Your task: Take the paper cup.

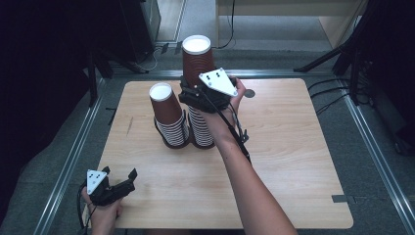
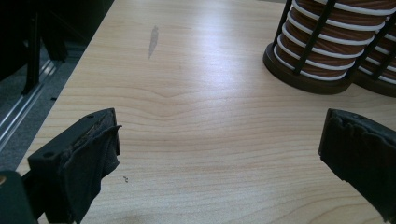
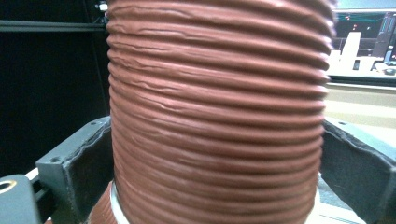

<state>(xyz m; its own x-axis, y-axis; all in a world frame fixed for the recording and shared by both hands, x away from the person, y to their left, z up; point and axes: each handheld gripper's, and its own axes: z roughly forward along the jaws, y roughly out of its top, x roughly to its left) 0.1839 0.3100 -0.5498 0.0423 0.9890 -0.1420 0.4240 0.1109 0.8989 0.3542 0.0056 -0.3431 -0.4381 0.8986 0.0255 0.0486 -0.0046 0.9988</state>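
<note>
Two stacks of ribbed brown paper cups stand in black cage holders mid-table: a shorter left stack [image 1: 169, 117] and a taller right stack [image 1: 201, 128]. My right gripper [image 1: 192, 92] is shut on the top brown cup [image 1: 197, 56] of the right stack. In the right gripper view the cup [image 3: 217, 102] sits between the pads [image 3: 95, 163], which press on both its sides. My left gripper [image 1: 119, 172] rests open at the table's front left corner. Its jaws stand wide apart over bare wood, and the left stack's base [image 2: 317, 56] lies ahead to the right.
The wooden table [image 1: 284, 156] has a small dark round disc [image 1: 250, 93] near its far edge. Metal floor rails [image 1: 73, 152] run along both sides. Cables and stand legs [image 1: 333, 54] lie beyond the far right corner.
</note>
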